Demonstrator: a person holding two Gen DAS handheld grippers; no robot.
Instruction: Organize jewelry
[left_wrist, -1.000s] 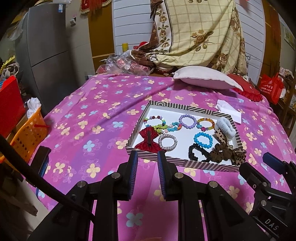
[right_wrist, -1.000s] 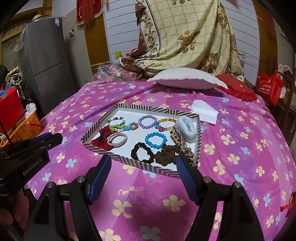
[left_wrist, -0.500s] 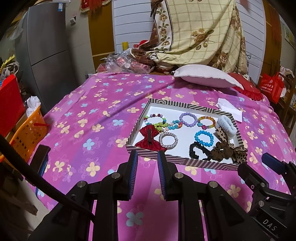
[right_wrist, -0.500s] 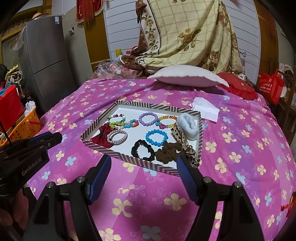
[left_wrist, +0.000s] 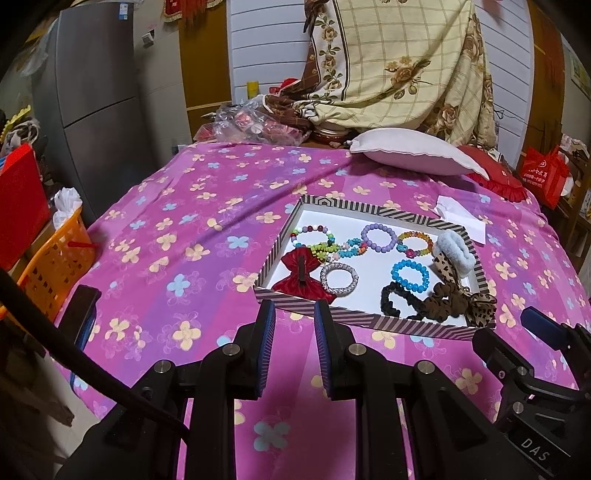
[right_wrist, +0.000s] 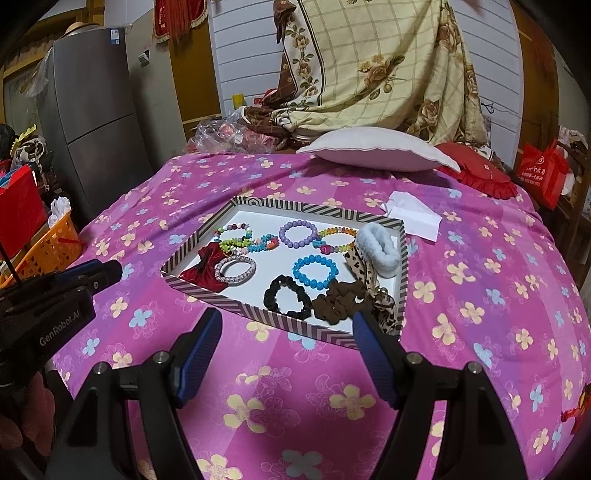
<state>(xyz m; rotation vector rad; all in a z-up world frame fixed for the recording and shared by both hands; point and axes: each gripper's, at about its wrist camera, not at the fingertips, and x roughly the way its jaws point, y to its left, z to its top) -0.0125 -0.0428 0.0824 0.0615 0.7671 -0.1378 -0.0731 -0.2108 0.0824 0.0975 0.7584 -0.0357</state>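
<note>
A striped shallow tray (left_wrist: 369, 320) (right_wrist: 258, 312) lies on the pink flowered bedspread (left_wrist: 207, 236). It holds a red bow (left_wrist: 301, 275), a silver bracelet (left_wrist: 339, 291), a blue bead bracelet (left_wrist: 395, 271), a purple bead bracelet (left_wrist: 364, 236), multicoloured bead bracelets, a black scrunchie (right_wrist: 271, 295), a brown scrunchie (right_wrist: 336, 301), a grey fluffy scrunchie (right_wrist: 376, 245) and a leopard-print bow (left_wrist: 480, 310). My left gripper (left_wrist: 295, 308) hovers before the tray's near left corner, narrowly open and holding nothing. My right gripper (right_wrist: 287, 315) stands wide open before the tray's front wall, also holding nothing.
A pale pillow (left_wrist: 413, 155) and a red cushion (left_wrist: 495, 177) lie at the far end. Folded white paper (right_wrist: 413, 216) sits beyond the tray. An orange basket (left_wrist: 59, 254) and a grey fridge (left_wrist: 99, 103) stand left of the bed. A red bag (right_wrist: 543, 173) is at the right.
</note>
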